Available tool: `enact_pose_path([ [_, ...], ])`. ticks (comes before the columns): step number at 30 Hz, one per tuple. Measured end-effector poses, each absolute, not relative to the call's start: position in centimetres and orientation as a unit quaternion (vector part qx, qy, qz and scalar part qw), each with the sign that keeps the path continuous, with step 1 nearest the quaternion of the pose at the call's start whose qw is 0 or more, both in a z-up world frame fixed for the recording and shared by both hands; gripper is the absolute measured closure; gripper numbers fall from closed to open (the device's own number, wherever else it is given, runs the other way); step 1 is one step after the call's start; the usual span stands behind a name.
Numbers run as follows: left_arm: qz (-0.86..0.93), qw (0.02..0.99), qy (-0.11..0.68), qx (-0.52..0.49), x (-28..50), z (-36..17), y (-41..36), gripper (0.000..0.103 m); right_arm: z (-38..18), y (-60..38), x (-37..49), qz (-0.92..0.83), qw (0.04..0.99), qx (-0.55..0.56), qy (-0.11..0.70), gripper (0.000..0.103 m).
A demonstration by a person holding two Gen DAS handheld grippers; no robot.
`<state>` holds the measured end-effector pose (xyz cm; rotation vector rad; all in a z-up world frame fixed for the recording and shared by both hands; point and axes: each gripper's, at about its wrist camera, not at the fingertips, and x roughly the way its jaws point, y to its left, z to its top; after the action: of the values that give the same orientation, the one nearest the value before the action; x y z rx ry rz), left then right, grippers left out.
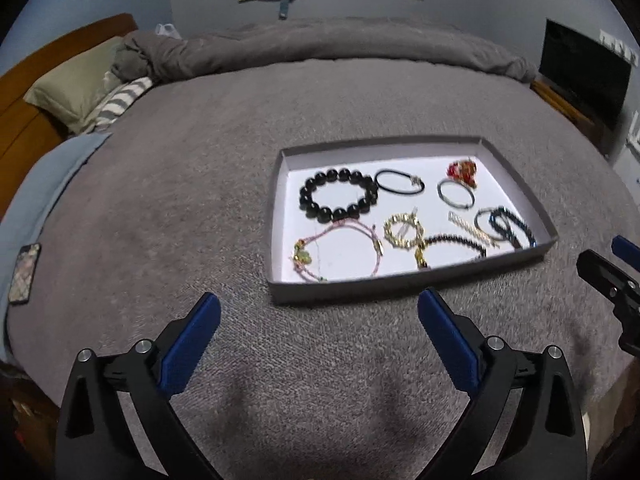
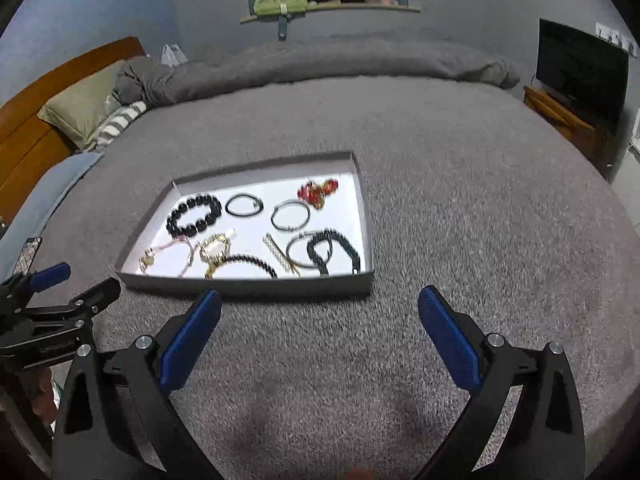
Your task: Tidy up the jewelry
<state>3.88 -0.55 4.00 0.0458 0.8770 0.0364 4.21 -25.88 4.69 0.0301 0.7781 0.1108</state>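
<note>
Grey bedspread (image 1: 180, 200) carries a shallow tray (image 1: 404, 286) holding all the jewelry: black bead bracelet (image 1: 338, 194) far left, pink cord (image 1: 340, 248) near left, red charm (image 1: 462, 170) far right. Left gripper (image 1: 318, 312) and right gripper (image 2: 320, 306) hover just short of it, jaws spread, empty.

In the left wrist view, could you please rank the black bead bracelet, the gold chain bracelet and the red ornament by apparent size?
1. Black bead bracelet, clearly largest.
2. Gold chain bracelet.
3. Red ornament, smallest, though it lies farther from the camera, so its gap to the gold one is unsure.
</note>
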Motion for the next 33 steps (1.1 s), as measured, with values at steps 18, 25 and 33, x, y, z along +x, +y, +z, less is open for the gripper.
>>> enact_pose_path([
  [18, 0.011, 0.910, 0.413, 0.010, 3.8, 4.6, -0.5, 0.003, 4.0, -25.2, 5.1, 0.066, 0.909, -0.007, 0.411, 0.006],
  [25, 0.007, 0.911, 0.412, 0.012, 3.7, 4.7, -0.7, 0.003, 4.0, -25.2, 5.1, 0.068, 0.909, -0.008, 0.412, 0.006],
  [33, 0.005, 0.910, 0.414, 0.011, 3.6, 4.6, -0.7, 0.003, 4.1, -25.2, 5.1, 0.068, 0.909, -0.007, 0.411, 0.006],
])
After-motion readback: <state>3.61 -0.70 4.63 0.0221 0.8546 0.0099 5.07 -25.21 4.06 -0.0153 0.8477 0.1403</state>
